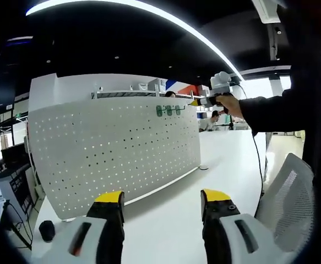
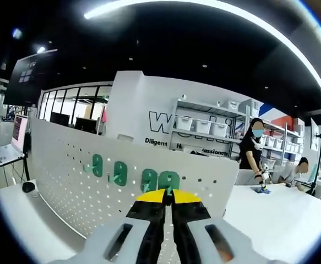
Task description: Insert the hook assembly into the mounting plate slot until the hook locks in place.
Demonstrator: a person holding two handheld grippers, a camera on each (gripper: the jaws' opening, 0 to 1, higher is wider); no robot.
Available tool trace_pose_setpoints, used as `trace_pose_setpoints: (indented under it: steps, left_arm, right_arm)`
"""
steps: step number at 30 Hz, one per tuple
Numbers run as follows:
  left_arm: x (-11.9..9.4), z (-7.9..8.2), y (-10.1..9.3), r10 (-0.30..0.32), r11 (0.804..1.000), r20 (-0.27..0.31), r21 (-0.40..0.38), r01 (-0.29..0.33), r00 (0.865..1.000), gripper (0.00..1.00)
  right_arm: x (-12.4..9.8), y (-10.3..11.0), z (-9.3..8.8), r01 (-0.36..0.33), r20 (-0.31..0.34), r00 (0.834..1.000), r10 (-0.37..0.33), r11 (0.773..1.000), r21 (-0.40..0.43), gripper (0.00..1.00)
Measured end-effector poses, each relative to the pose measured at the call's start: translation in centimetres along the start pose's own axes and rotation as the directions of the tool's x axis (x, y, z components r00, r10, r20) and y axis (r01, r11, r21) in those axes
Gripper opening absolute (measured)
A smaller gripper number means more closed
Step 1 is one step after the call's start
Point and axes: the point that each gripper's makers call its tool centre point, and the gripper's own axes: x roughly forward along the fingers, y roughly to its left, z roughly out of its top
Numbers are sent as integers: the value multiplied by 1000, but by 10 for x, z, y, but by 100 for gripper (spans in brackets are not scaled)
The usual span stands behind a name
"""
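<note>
Green hooks [image 2: 120,173] hang in a row on the white pegboard [image 2: 66,170].

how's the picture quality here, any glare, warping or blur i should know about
Left gripper view: fisheye bows the white pegboard and the ceiling light strip, which is blown out; far window glares. Right gripper view: sharp on the green hooks, edges curve, the right gripper looms large.

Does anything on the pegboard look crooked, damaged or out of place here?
Nothing stands out. The white pegboard stands upright on the table, and the green hooks sit in a row near its top edge, with the right tool closed at the last one.
</note>
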Motion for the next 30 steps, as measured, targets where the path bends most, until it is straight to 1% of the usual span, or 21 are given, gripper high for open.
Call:
trace_pose_setpoints:
  steps: [4,8,14,17,30]
  left_arm:
    - [0,-2,3,11,1000,-9,-5,-11,1000,57]
    - [1,-4,3,12,1000,-17,-4,-12,1000,57]
    - [1,-7,3,12,1000,-28,-10,-13,1000,56]
    - [1,-7,3,12,1000,-31,-10,-12,999,56]
    - [1,-11,3,4,1000,-46,-23,-5,999,54]
  right_arm:
    - [7,-5,-2,13,-1,1000,-13,1000,5,0]
    - [13,-10,-9,19,-14,1000,-19,1000,16,0]
    - [17,-16,-12,29,-16,999,-29,999,36,0]
    - [19,-17,-13,28,-15,1000,-27,999,46,0]
    - [23,-19,-14,29,-13,1000,-29,999,44,0]
